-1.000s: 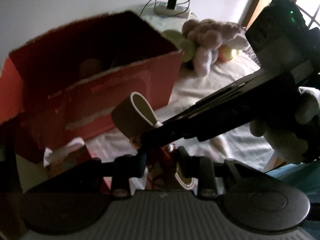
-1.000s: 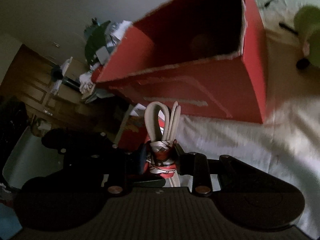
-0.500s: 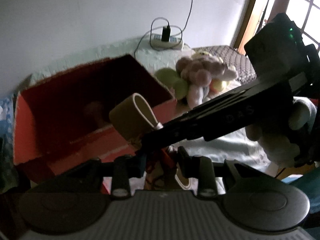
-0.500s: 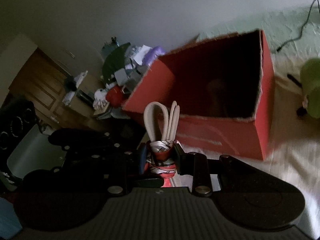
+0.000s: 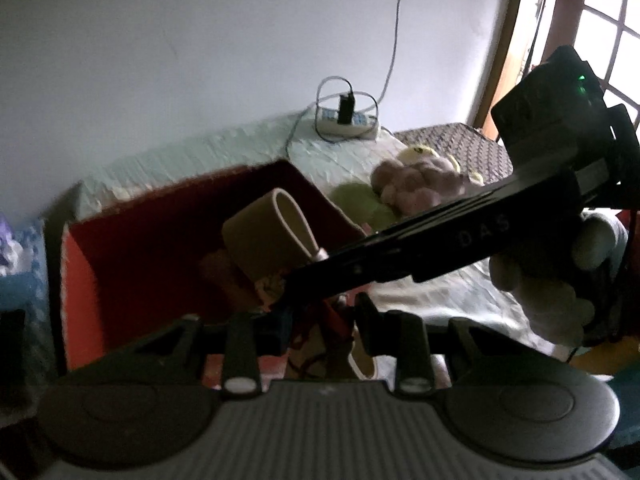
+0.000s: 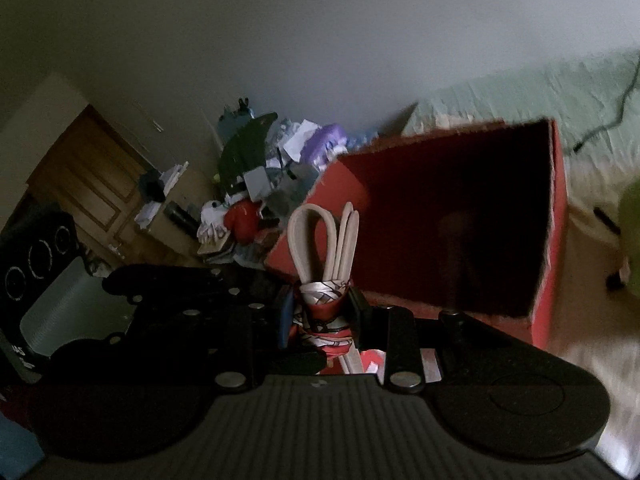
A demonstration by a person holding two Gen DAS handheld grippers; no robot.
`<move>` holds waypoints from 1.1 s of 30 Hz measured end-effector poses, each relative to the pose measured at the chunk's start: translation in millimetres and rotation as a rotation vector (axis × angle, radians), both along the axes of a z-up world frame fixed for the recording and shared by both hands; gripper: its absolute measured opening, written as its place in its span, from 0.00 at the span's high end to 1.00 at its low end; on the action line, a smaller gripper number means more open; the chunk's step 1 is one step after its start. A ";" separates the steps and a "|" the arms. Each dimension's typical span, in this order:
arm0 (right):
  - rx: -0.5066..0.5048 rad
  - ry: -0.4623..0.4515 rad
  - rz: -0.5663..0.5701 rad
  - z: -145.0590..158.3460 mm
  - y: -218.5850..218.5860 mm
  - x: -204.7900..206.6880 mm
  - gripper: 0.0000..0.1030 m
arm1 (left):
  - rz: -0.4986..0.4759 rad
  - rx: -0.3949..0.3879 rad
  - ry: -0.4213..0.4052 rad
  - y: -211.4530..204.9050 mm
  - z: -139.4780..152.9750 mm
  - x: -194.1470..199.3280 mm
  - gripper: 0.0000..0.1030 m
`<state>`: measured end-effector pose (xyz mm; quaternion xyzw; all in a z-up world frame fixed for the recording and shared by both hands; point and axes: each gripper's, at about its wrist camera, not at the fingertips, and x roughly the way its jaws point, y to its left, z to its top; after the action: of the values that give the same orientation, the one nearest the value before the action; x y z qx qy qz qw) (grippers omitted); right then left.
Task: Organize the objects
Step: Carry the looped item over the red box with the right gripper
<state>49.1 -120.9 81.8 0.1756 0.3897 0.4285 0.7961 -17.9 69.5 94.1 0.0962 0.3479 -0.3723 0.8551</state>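
The folded cream strap bundle (image 6: pixel 326 240), wrapped in a red-and-white printed cloth (image 6: pixel 324 312), hangs above the red cardboard box (image 6: pixel 556 240) near its front rim. Both the right gripper (image 6: pixel 320 312) and left gripper (image 5: pixel 320 316) have their fingers closed on the wrap. Judged best: carry it further over the box's opening, lower, then release both together, avoiding the plush toys (image 5: pixel 416 184) lying on the bed beyond the box.

A bed (image 5: pixel 460 292) carries a red box (image 5: pixel 132 248), plush toys (image 5: pixel 416 184).
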 end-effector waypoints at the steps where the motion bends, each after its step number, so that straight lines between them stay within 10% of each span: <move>1: 0.003 -0.010 -0.002 2.5 2.1 2.9 0.70 | 0.001 0.001 -0.011 1.0 2.3 3.9 0.68; 14: 0.020 0.012 -0.057 1.9 38.3 64.7 0.70 | 0.087 0.016 -0.022 12.6 -0.4 81.4 0.68; 33: -0.201 0.272 -0.090 -69.1 68.6 125.8 0.70 | 0.171 0.115 0.294 -2.0 -92.1 172.1 0.66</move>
<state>174.9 -52.4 12.7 0.1688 0.5265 0.3236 0.7678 154.2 67.5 2.0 0.0595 0.4969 -0.2877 0.8165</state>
